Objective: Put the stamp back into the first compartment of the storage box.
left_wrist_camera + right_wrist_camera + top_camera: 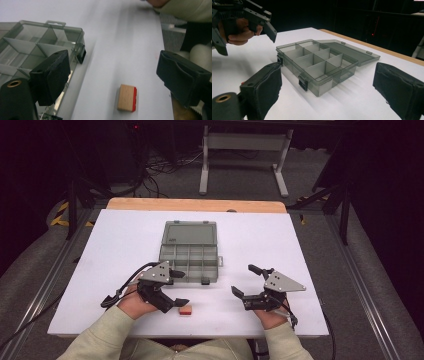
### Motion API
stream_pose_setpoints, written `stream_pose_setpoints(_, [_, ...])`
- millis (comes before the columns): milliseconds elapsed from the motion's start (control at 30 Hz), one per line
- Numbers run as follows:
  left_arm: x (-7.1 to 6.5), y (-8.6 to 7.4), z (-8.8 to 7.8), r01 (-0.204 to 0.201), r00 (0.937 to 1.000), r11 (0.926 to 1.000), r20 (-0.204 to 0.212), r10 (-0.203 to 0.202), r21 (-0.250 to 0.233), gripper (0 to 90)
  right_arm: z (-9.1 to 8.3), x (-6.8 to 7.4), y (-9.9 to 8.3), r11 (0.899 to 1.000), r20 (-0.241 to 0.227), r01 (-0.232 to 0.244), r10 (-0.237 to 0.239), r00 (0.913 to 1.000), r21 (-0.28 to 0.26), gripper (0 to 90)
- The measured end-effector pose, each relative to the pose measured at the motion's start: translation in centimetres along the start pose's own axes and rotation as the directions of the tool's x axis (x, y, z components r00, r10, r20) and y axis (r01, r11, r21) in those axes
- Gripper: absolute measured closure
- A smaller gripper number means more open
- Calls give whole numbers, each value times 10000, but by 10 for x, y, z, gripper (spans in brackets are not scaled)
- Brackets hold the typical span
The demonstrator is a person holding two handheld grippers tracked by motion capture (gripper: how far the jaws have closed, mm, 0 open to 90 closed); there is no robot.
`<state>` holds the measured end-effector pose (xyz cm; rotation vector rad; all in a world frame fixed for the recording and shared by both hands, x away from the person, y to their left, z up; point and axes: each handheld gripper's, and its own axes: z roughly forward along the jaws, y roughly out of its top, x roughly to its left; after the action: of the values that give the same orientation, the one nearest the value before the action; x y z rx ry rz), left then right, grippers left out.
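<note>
Left gripper (176, 288) w/ jaws wide, holding nothing, hangs just above the small red-faced wooden block (185, 310) on the counter (125, 235) near its front edge. Block lies between the jaws; right gripper (246, 280), also open & empty, sits farther off.

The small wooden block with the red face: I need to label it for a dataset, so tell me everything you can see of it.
The small wooden block with the red face is a pale, rectangular piece of light wood with a thin red layer along one side. It lies flat on the white table, near the person's edge, in front of the open grey plastic compartment box and apart from it. The left gripper hovers over it, jaws open, not touching; nothing but the table touches it.
</note>
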<state>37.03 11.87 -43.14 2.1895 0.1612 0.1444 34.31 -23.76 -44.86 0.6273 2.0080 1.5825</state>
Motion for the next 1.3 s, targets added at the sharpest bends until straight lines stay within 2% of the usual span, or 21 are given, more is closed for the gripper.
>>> stream_pose_setpoints(167, [-2, 2, 2, -261, 9996, 9971, 119, 253, 717, 136, 1, 0, 0, 10000, -52, 8, -8, 10000, 55, 86])
stream_pose_setpoints(233, [-4, 4, 3, -387, 9992, 9939, 97, 380, 1031, 136, 1, 0, 0, 10000, -63, 8, -7, 10000, 54, 86])
stream_pose_setpoints(400, [-3, 3, 9, -428, 9988, 9860, 309, 383, 1613, 155, 1, 0, -1, 10000, -90, 22, -21, 10000, 93, 86])
stream_pose_setpoints(567, [-5, 5, 12, -545, 9981, 9751, 395, 471, 2151, 160, 0, 0, -1, 10000, -92, -3, 4, 10000, 99, 86])
stream_pose_setpoints(633, [-6, 5, 14, -601, 9980, 9677, 319, 540, 2448, 164, 0, 0, -1, 10000, -94, -5, 6, 10000, 100, 86])
stream_pose_setpoints(867, [-6, 5, 19, -752, 9969, 9508, 440, 649, 3007, 189, -1, 0, -2, 9999, -87, 4, -3, 10000, 118, 86])
stream_pose_setpoints(1167, [-7, 5, 25, -948, 9943, 9350, 795, 717, 3418, 237, -2, 0, -2, 10000, -81, -8, 9, 10000, 78, 86])
stream_pose_setpoints(1200, [-7, 5, 27, -970, 9940, 9302, 826, 723, 3541, 237, -3, 0, -2, 10000, -88, -18, 18, 10000, 79, 86])
stream_pose_setpoints(1267, [-7, 5, 28, -954, 9939, 9302, 858, 692, 3545, 238, -3, 0, -2, 10000, -95, -23, 23, 10000, 73, 86])
stream_pose_setpoints(1300, [-7, 5, 29, -986, 9934, 9252, 910, 699, 3663, 241, -3, 0, -2, 10000, -81, -29, 29, 10000, 64, 86])
